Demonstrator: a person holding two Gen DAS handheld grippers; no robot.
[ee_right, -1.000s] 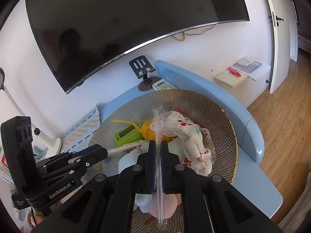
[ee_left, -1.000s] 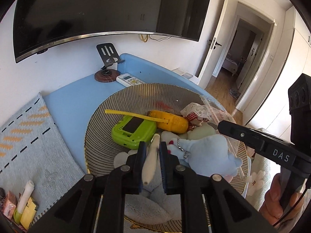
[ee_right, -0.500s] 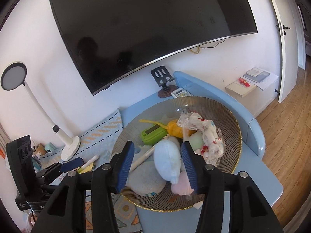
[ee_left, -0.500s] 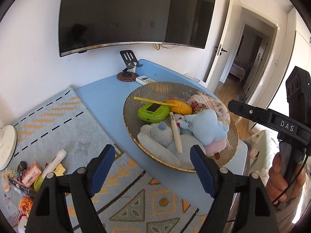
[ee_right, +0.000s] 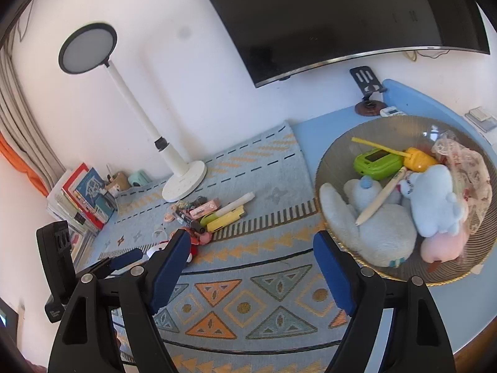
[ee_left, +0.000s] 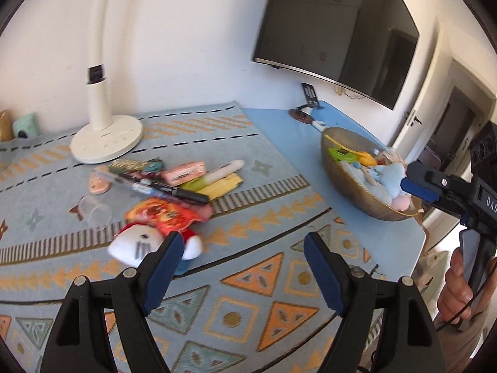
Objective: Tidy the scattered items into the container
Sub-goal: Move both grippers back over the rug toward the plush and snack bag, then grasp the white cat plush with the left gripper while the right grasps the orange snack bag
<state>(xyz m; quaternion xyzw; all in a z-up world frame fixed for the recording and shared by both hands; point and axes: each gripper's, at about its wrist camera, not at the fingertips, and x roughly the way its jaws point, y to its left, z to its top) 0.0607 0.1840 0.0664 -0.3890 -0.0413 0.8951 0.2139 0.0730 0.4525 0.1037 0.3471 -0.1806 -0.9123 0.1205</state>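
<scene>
Left gripper (ee_left: 240,264) spread wide, empty; white plush (ee_left: 136,245) just beyond its left finger; bowl (ee_left: 344,192) far right.

White letters "DAS" legible on the black body of the right gripper (ee_left: 417,186), cut off at the frame edge, well right of the left claw. Small white print on the left gripper (ee_right: 124,259) housing too tiny to read.

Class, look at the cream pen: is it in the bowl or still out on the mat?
In. The cream pen lies inside the ribbed bowl, slanted across the pale blue plush toys.
</scene>
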